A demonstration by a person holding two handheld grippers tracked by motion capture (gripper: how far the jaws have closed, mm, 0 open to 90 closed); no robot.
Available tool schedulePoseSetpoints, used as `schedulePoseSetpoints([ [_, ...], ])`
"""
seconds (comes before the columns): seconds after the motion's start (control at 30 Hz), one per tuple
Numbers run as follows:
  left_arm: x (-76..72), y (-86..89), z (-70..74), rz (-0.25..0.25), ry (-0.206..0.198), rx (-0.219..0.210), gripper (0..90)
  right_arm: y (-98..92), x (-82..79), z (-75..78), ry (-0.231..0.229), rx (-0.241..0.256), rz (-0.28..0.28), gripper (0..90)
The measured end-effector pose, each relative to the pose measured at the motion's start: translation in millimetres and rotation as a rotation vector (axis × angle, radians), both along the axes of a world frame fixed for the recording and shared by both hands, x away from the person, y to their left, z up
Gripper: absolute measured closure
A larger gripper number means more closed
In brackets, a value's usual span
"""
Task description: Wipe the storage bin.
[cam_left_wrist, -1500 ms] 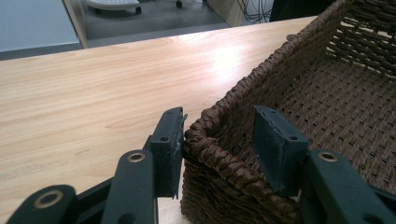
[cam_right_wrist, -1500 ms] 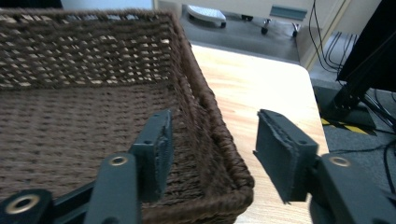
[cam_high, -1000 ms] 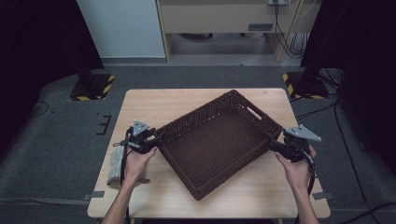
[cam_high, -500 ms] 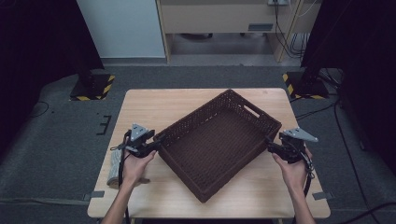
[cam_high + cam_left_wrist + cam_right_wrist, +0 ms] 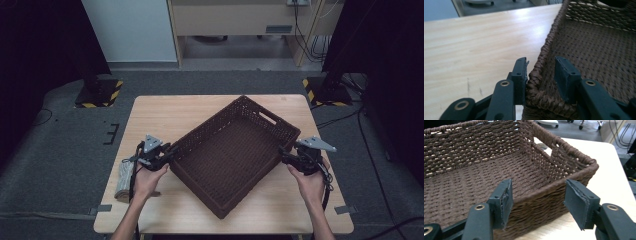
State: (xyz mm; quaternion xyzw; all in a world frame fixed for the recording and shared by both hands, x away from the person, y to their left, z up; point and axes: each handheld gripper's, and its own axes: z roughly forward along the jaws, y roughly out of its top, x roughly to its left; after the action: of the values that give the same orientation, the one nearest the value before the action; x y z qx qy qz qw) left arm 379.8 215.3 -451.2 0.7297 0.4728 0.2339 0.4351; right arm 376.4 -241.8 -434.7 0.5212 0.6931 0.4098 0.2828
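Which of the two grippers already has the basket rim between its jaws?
The left gripper: its jaws straddle the basket rim. The right gripper stands open before it.

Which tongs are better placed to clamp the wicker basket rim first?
Left. The left tongs already straddle the wicker basket rim, one pad touching it. The right tongs are open wide and short of the wall.

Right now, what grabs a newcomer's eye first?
The big dark brown woven basket, sitting skewed in the middle of the wooden table. Then a tool at each side: the left tool straddles the rim at one corner, jaws open, and the right tool is open at the opposite side's rim.
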Motion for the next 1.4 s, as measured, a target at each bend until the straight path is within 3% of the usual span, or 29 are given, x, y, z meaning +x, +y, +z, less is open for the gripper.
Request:
schedulePoseSetpoints([
  [0.17, -14.9, -6.1, 1.2, -0.023, 0.003, -0.001, 60.9, 8.9, 1.2, -0.1, 0.011, -0.006, 0.026, 38.8],
  [0.37, -8.7, -5.2, 2.2, -0.008, -0.011, -0.027, 59.4, 16.6, 2.4, -2.2, 0.03, -0.02, 0.033, 37.7],
  [0.47, -6.3, -5.7, -1.9, -0.008, 0.02, -0.021, 66.7, 20.7, 2.6, -4.4, 0.042, -0.023, 0.036, 38.6],
  [0.5, -8.2, -6.8, -4.0, -0.009, 0.015, -0.032, 69.3, 21.7, 2.9, -5.6, 0.047, -0.024, 0.035, 39.6],
  [0.6, -13.0, -6.9, -2.4, -0.021, 0.022, -0.034, 69.7, 22.5, 4.6, -8.5, 0.043, -0.013, 0.026, 40.6],
  [0.8, -28.5, -9.9, -0.2, -0.056, 0.012, -0.025, 68.8, 23.9, 10.9, -9.6, 0.041, -0.033, 0.006, 43.9],
  [0.9, -30.4, -7.2, 4.7, -0.049, -0.027, -0.052, 63.6, 25.8, 14.7, -9.8, 0.044, -0.046, -0.006, 44.6],
  [1.0, -27.7, -5.4, 6.7, -0.049, -0.031, -0.073, 63.6, 26.2, 19.1, -10.1, 0.041, -0.063, -0.009, 45.6],
  [1.17, -25.4, -10.4, 1.2, -0.069, 0.009, -0.065, 69.7, 26.4, 27.3, -10.7, 0.036, -0.07, -0.021, 48.0],
  [1.4, -31.8, -18.1, -1.2, -0.065, 0.008, -0.032, 79.1, 25.0, 27.0, -8.3, 0.021, -0.064, -0.023, 46.2],
])
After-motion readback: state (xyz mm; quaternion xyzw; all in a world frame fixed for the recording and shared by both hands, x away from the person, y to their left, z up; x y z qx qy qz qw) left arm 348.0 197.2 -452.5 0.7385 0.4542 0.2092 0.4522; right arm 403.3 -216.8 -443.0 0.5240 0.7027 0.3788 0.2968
